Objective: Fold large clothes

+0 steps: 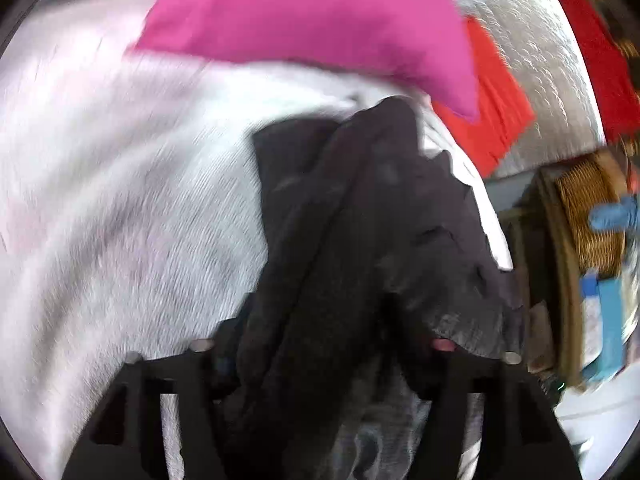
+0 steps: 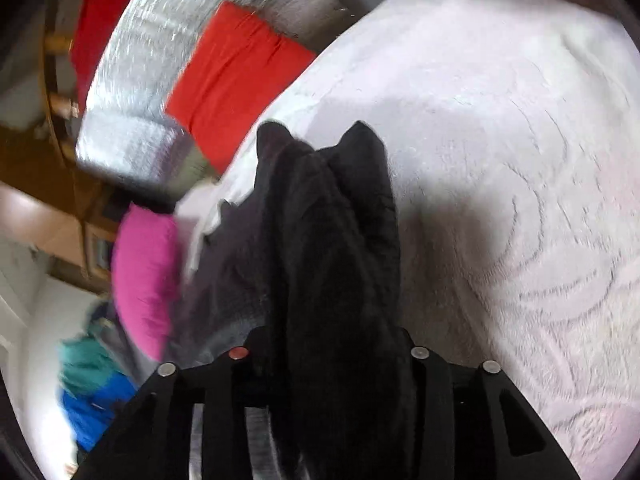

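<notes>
A dark grey garment (image 1: 360, 220) hangs bunched from my left gripper (image 1: 320, 344), which is shut on it above a white textured bedspread (image 1: 120, 200). My right gripper (image 2: 328, 356) is shut on another part of the same dark garment (image 2: 332, 240), which drapes over and hides the fingertips. The garment is lifted and crumpled, not spread flat. Both views are blurred by motion.
A pink pillow (image 1: 312, 24) and a red pillow (image 1: 496, 104) lie at the head of the bed; both also show in the right wrist view, pink (image 2: 144, 276) and red (image 2: 232, 80). A wicker basket (image 1: 592, 216) stands beside the bed. Blue and teal cloth (image 2: 92, 392) lies on the floor.
</notes>
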The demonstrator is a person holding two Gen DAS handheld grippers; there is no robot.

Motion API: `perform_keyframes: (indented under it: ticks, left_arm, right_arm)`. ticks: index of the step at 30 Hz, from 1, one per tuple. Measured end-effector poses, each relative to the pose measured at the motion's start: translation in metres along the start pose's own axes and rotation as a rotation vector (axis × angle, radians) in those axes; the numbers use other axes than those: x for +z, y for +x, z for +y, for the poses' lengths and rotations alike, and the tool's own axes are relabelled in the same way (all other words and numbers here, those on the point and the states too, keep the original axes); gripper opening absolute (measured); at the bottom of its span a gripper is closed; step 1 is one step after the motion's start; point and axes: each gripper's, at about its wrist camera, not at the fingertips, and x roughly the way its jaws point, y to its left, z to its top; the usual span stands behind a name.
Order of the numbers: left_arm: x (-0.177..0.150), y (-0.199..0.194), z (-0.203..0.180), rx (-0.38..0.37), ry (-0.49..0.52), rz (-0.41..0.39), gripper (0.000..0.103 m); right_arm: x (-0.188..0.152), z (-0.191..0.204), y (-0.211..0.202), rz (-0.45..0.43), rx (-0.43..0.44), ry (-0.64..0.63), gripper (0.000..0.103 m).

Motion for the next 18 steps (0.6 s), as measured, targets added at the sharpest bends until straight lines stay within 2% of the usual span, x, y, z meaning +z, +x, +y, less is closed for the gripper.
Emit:
perform_keyframes:
  ticks: [2, 6, 10, 11, 12, 14, 18]
  left_arm:
    - [0.001, -0.005, 0.002, -0.026, -0.027, -0.005, 0.069]
    - [0.000, -0.010, 0.000, -0.033, -0.029, -0.027, 0.073]
    - [-0.007, -0.002, -0.006, -0.034, 0.006, -0.017, 0.071]
    - [-0.011, -0.003, -0.009, -0.017, 0.035, -0.025, 0.061]
    - [-0.011, -0.003, -0.013, 0.001, 0.051, -0.040, 0.053]
    - [-0.013, -0.006, -0.022, 0.014, 0.083, -0.079, 0.037]
    - [-0.021, -0.018, -0.033, 0.018, 0.135, -0.122, 0.026]
  right_arm:
    - [0.002, -0.003, -0.012, -0.028, 0.026, 0.008, 0.071]
    - [0.005, -0.016, -0.022, -0.051, 0.026, 0.028, 0.073]
    - [-0.003, -0.015, 0.007, -0.005, -0.035, -0.009, 0.074]
    - [-0.006, -0.012, 0.013, -0.005, -0.048, -0.033, 0.072]
    - [-0.009, -0.003, 0.013, -0.026, -0.067, -0.085, 0.056]
    - [-0.012, 0.011, 0.011, -0.042, -0.101, -0.142, 0.045]
    - [-0.018, 0.026, -0.004, -0.084, -0.128, -0.186, 0.031]
